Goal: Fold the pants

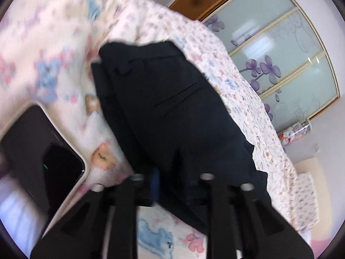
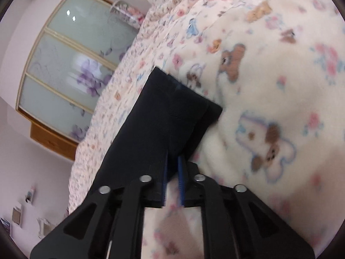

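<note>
On my left wrist view the pants (image 1: 172, 108) fill the middle of the frame, dark navy, lying on the blanket (image 1: 54, 49) with its teddy-bear print. I see a welt pocket slit across the cloth and a gathered waistband toward the far end. The left gripper (image 1: 172, 185) sits at the near edge of the fabric, which drapes over its tips and hides them, so I cannot tell whether the fingers are clenched on the cloth or parted. A dark phone (image 1: 45, 153) in a pale case lies on the blanket to the left, apart from the pants. Beyond the bed stands a wardrobe (image 1: 280, 49) with frosted panels and purple flowers.

On my right wrist view the right gripper (image 2: 172, 172) has its blue-lined fingers (image 2: 180, 179) drawn close together with a fold of the pants (image 2: 168, 118) pinched between them. The leg ends run away from the tips in stacked layers, squared off at the far edge, resting on the blanket (image 2: 280, 86). The wardrobe (image 2: 64, 75) shows at the left. Both views are motion-blurred.
</note>
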A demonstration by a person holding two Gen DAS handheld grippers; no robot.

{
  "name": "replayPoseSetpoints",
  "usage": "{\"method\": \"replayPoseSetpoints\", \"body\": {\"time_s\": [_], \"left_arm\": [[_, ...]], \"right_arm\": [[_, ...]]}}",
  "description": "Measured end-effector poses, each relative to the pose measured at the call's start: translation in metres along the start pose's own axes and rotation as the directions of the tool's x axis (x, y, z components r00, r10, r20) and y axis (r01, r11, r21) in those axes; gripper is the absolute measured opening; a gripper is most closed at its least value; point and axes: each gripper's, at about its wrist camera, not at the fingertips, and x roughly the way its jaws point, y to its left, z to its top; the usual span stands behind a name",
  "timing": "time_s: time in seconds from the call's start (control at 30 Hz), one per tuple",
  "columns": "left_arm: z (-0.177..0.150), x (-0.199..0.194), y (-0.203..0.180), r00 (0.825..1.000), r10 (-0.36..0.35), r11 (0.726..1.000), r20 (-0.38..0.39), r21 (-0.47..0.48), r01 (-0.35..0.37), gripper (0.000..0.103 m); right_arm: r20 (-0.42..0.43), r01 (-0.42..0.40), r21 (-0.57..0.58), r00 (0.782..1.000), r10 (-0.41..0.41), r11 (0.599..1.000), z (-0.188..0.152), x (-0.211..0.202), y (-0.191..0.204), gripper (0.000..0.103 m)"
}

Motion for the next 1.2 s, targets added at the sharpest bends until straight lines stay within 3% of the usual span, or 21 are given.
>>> {"method": "replayPoseSetpoints", "body": {"time_s": [0.07, 0.1, 0.17, 0.23, 0.3, 0.37, 0.47, 0.53, 0.63, 0.77, 0.93, 0.97, 1.0, 1.07, 1.13, 1.2], "left_arm": [[-0.003, -0.017, -0.008, 0.996, 0.026, 0.998, 0.081, 0.054, -0.030, 0.060], [-0.009, -0.031, -0.015, 0.986, 0.043, 0.994, 0.159, 0.096, -0.059, 0.067], [-0.018, -0.050, -0.030, 0.967, 0.032, 0.983, 0.254, 0.167, -0.076, 0.073], [-0.037, -0.067, -0.048, 0.947, -0.018, 0.962, 0.321, 0.265, -0.071, 0.084], [-0.054, -0.070, -0.068, 0.949, -0.096, 0.934, 0.301, 0.358, -0.019, 0.091], [-0.069, -0.060, -0.088, 0.962, -0.166, 0.905, 0.219, 0.420, 0.061, 0.092], [-0.084, -0.037, -0.099, 0.975, -0.176, 0.897, 0.133, 0.429, 0.104, 0.092], [-0.092, -0.017, -0.098, 0.983, -0.167, 0.904, 0.073, 0.409, 0.123, 0.092], [-0.101, 0.015, -0.082, 0.993, -0.110, 0.906, 0.033, 0.415, 0.086, 0.092], [-0.097, 0.015, -0.076, 0.986, -0.164, 0.907, 0.013, 0.395, 0.146, 0.099], [-0.099, 0.014, -0.077, 0.986, -0.167, 0.904, 0.012, 0.401, 0.148, 0.100], [-0.101, 0.013, -0.076, 0.985, -0.169, 0.904, 0.012, 0.401, 0.151, 0.101], [-0.100, 0.011, -0.075, 0.985, -0.171, 0.904, 0.012, 0.400, 0.152, 0.101], [-0.102, 0.012, -0.076, 0.985, -0.174, 0.904, 0.011, 0.399, 0.155, 0.101], [-0.102, 0.011, -0.075, 0.984, -0.180, 0.903, 0.011, 0.398, 0.161, 0.101], [-0.103, 0.010, -0.074, 0.983, -0.186, 0.903, 0.011, 0.396, 0.166, 0.101]], "right_arm": [[0.031, 0.008, -0.002, 0.999, -0.008, 1.000, -0.001, -0.014, 0.004, 0.051], [0.064, -0.005, -0.008, 0.998, 0.005, 1.000, -0.004, -0.025, 0.007, 0.055], [0.082, -0.047, -0.026, 0.995, 0.049, 0.999, -0.010, -0.037, 0.017, 0.055], [0.030, -0.137, -0.054, 0.990, 0.139, 0.989, -0.022, -0.038, 0.033, 0.055], [-0.095, -0.241, -0.050, 0.967, 0.235, 0.969, -0.039, -0.024, 0.050, 0.054], [-0.188, -0.306, -0.007, 0.935, 0.299, 0.952, -0.054, -0.006, 0.062, 0.051], [-0.303, -0.315, 0.075, 0.897, 0.322, 0.946, -0.077, 0.027, 0.071, 0.042], [-0.343, -0.262, 0.065, 0.900, 0.268, 0.963, -0.085, 0.043, 0.073, 0.040], [-0.352, -0.224, 0.067, 0.906, 0.233, 0.972, -0.089, 0.052, 0.073, 0.038], [-0.342, -0.198, 0.052, 0.917, 0.204, 0.979, -0.086, 0.054, 0.075, 0.037], [-0.323, -0.157, 0.051, 0.932, 0.165, 0.986, -0.088, 0.055, 0.074, 0.037], [-0.318, -0.147, 0.055, 0.935, 0.156, 0.988, -0.087, 0.057, 0.073, 0.034], [-0.311, -0.138, 0.055, 0.939, 0.148, 0.989, -0.086, 0.058, 0.072, 0.018], [-0.288, -0.148, 0.052, 0.945, 0.156, 0.988, -0.084, 0.058, 0.072, 0.008], [-0.217, -0.221, 0.005, 0.952, 0.217, 0.975, -0.082, 0.043, 0.078, 0.005], [-0.163, -0.230, -0.061, 0.962, 0.218, 0.971, -0.086, 0.033, 0.084, 0.005]]}}
